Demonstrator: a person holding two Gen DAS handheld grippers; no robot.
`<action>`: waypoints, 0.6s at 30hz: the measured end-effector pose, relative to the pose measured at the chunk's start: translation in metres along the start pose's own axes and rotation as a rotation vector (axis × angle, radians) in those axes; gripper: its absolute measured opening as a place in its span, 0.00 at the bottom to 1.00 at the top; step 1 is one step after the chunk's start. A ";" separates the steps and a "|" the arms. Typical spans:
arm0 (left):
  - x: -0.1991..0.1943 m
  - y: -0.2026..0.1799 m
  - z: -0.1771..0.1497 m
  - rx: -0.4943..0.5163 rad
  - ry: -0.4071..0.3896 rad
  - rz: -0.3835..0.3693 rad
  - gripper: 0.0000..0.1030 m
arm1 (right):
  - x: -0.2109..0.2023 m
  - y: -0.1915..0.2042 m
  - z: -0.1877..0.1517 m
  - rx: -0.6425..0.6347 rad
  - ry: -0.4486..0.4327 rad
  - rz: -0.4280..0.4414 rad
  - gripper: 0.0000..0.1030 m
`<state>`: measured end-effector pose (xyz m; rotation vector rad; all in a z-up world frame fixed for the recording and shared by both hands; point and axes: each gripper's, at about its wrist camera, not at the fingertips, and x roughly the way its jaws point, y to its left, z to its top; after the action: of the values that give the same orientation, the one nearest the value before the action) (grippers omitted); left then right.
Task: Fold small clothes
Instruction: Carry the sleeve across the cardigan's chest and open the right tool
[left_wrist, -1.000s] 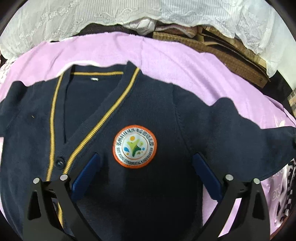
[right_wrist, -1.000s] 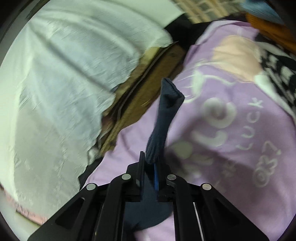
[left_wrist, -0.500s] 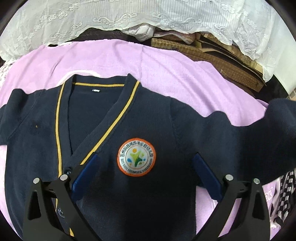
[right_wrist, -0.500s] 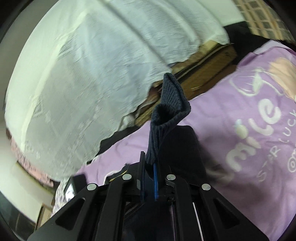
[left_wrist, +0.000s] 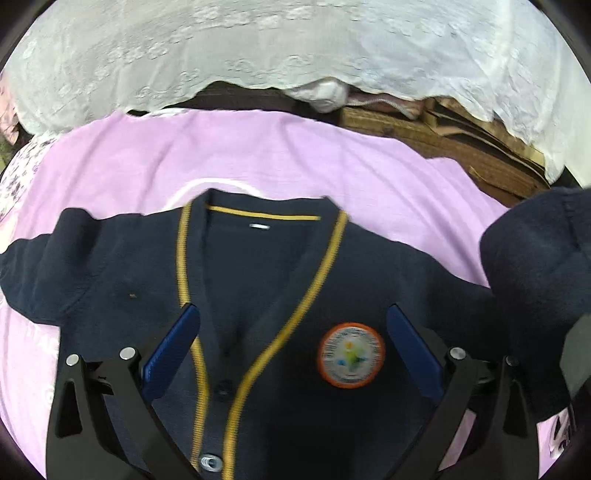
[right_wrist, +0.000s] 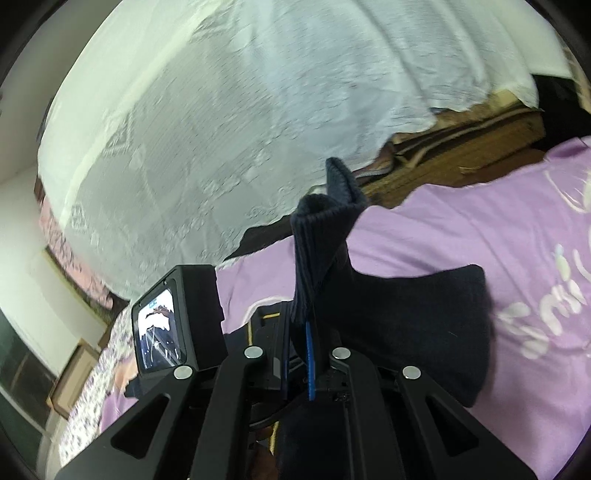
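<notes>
Jaws of the right gripper (right_wrist: 301, 354) are clamped on the ribbed cuff (right_wrist: 325, 229) of a navy cardigan (left_wrist: 280, 332), lifting that sleeve (left_wrist: 535, 280) above the purple bedsheet (left_wrist: 258, 155) on which the garment lies face up. Over the cardigan's chest, the left gripper (left_wrist: 291, 350) hovers with jaws spread wide and empty, its blue pads (left_wrist: 173, 350) flanking the yellow-trimmed placket and the round orange-rimmed badge (left_wrist: 351, 354).

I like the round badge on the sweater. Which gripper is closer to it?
Left. The left gripper hovers open over the cardigan's chest, the round badge between its fingers. The right gripper is off to the side, shut on the sleeve cuff.
</notes>
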<state>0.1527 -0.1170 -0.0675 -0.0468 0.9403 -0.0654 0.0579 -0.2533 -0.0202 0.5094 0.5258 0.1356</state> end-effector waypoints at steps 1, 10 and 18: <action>0.000 0.008 0.001 -0.008 -0.001 0.007 0.96 | 0.005 0.008 -0.001 -0.018 0.011 0.002 0.08; -0.003 0.066 0.006 -0.048 -0.015 0.084 0.96 | 0.044 0.066 -0.014 -0.120 0.083 0.030 0.08; 0.005 0.120 -0.001 -0.103 0.013 0.168 0.96 | 0.078 0.093 -0.033 -0.163 0.159 0.043 0.07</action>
<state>0.1589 0.0025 -0.0808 -0.0621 0.9575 0.1384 0.1081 -0.1383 -0.0332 0.3527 0.6533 0.2589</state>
